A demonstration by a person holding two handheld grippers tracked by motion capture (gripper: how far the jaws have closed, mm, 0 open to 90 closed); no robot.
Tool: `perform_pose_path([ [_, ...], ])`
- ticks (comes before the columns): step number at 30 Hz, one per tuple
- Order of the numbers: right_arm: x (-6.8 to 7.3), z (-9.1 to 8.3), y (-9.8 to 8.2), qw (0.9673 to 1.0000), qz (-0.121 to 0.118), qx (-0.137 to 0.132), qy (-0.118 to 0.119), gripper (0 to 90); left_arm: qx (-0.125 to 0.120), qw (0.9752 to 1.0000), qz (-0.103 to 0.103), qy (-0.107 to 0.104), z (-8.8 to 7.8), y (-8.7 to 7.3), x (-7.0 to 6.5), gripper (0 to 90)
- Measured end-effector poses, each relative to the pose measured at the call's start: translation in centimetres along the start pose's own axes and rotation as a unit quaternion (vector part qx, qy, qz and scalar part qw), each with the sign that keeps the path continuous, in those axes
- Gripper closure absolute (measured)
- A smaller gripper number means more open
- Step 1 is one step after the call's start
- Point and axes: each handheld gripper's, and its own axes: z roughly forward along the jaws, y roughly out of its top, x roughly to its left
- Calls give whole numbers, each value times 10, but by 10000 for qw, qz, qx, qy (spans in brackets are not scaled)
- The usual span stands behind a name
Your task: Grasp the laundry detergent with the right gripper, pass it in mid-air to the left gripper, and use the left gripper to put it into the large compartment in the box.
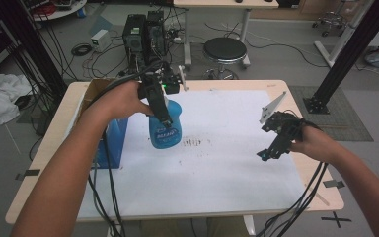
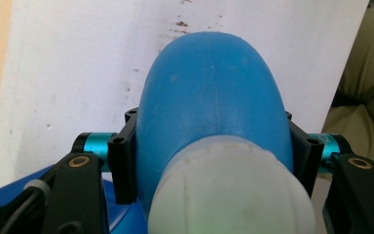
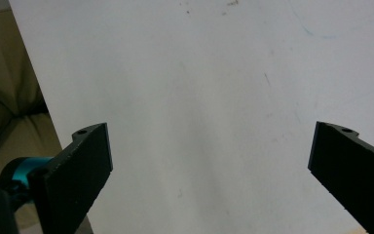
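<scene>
A blue spray bottle (image 1: 166,131) with a white top hangs upright a little above the white sheet (image 1: 217,168), left of the table's middle. My left gripper (image 1: 162,112) comes down from above and is shut on the bottle's upper body. In the left gripper view both black jaws press the sides of the blue bottle (image 2: 214,92), its white top (image 2: 231,190) nearest the camera, with my left gripper (image 2: 209,146) around it. My right gripper (image 1: 263,140) is open above the sheet's right part. Nothing lies between its jaws in the right gripper view (image 3: 209,161), where the white sheet (image 3: 199,73) is below.
A blue box (image 1: 113,143) stands at the table's left edge with a cardboard box (image 1: 96,89) behind it. Dark smudges (image 1: 195,143) mark the sheet's middle. Beyond the table are computer towers (image 1: 145,32), a black stool (image 1: 224,49) and loose cables. A black post (image 1: 345,54) stands at right.
</scene>
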Motion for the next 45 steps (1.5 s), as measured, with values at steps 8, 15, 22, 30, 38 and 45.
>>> perform_pose_path([
  [8, -13, -19, -15, 9996, 216, -187, -18, 13, -70, 9990, -390, 183, -25, -7, 15, 378],
  [15, -17, -17, -15, 9996, 216, -165, 39, 13, -72, 9989, -394, 229, -51, -12, 21, 379],
  [22, -18, -19, -16, 9996, 212, -206, 43, 13, -216, 9982, -489, 257, -82, -29, 28, 379],
  [30, -20, -23, -18, 9994, 283, -214, 27, 13, -377, 9971, -521, 413, -110, -58, 38, 379],
  [38, -22, -22, -18, 9993, 313, -191, 26, 13, -432, 9943, -837, 506, -130, -92, 49, 379],
  [45, -23, -22, -15, 9995, 320, -58, 46, 13, -425, 9908, -1111, 647, -144, -121, 58, 379],
])
